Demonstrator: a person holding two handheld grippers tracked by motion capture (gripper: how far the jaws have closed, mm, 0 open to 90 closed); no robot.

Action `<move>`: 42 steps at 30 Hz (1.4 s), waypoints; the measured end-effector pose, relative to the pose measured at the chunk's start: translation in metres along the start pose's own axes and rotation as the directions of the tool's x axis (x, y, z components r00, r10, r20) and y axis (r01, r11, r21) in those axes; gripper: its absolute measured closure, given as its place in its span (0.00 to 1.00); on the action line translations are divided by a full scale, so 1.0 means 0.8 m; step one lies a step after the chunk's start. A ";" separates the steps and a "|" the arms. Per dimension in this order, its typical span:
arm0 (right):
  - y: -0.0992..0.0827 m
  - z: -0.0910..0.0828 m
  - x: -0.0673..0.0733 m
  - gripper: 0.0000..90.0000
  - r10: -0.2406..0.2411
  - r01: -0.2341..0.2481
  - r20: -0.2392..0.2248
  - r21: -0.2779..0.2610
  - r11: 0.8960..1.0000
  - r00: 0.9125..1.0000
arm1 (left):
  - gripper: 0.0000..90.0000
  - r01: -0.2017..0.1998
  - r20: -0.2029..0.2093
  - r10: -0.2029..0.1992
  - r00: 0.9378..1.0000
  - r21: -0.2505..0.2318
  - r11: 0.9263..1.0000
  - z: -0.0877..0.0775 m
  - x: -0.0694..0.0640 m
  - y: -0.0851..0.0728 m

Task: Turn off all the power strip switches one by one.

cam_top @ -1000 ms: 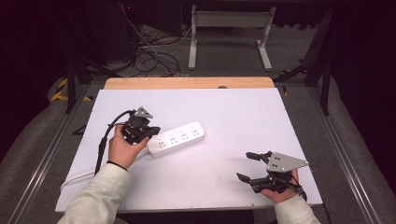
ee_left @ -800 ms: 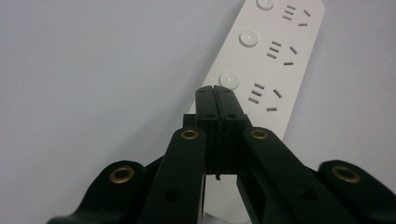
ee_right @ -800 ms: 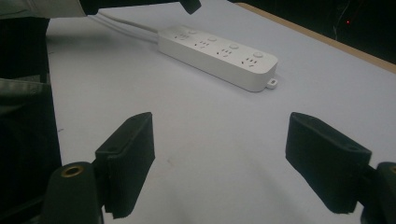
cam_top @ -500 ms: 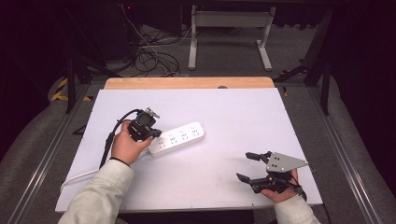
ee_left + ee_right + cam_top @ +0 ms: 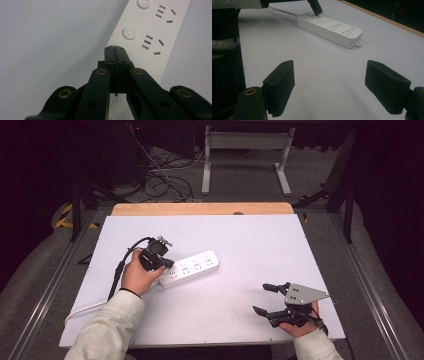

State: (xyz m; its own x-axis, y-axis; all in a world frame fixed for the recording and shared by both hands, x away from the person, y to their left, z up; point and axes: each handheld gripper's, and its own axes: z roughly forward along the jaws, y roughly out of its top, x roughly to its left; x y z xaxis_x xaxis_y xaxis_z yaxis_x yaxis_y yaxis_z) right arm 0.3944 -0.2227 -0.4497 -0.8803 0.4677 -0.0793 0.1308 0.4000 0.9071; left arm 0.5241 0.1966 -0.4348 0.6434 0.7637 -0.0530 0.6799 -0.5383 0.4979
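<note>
Item: white power strip [image 5: 192,266], centre-left of frame on desk [image 5: 250,245]; my left tongs [image 5: 115,51] closed empty, tips pressing its end, apparently a switch; right tongs [image 5: 267,299] idle, agape, lower right.

The power strip [image 5: 192,267] is white with round white buttons, lying on a white worktop [image 5: 250,245] with a light wood far edge. Both grippers have black jaws with brass-coloured rivets; the right gripper [image 5: 265,299] carries a grey plate.
</note>
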 end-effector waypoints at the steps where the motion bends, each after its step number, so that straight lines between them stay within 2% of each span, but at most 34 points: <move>1: 0.000 0.000 0.000 0.27 0.000 0.000 0.000 0.000 1.000 1.000 | 1.00 0.001 -0.001 -0.001 1.000 0.003 1.000 0.000 0.000 0.000; 23: 0.000 0.000 0.002 0.27 -0.006 0.006 0.001 0.004 1.000 1.000 | 1.00 -0.002 -0.047 0.002 0.999 -0.004 1.000 0.003 -0.008 -0.002; 28: 0.001 0.000 0.002 0.27 -0.009 0.009 0.002 0.006 1.000 1.000 | 1.00 -0.023 -0.085 0.022 0.996 -0.003 1.000 0.004 -0.014 -0.002; 36: 0.001 0.000 0.003 0.27 -0.009 0.009 0.000 0.004 1.000 1.000 | 1.00 -0.008 -0.069 0.007 0.998 -0.018 1.000 0.004 -0.012 -0.005; 42: 0.001 0.000 0.003 0.27 -0.009 0.009 -0.001 0.005 1.000 1.000 | 1.00 -0.009 -0.081 0.007 0.997 -0.027 1.000 0.005 -0.014 -0.006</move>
State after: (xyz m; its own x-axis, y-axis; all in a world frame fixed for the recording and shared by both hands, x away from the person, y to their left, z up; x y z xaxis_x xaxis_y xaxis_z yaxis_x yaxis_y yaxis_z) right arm 0.3925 -0.2214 -0.4493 -0.8819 0.4633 -0.0869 0.1252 0.4079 0.9044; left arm 0.5151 0.1893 -0.4400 0.6175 0.7863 0.0205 0.6645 -0.5355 0.5212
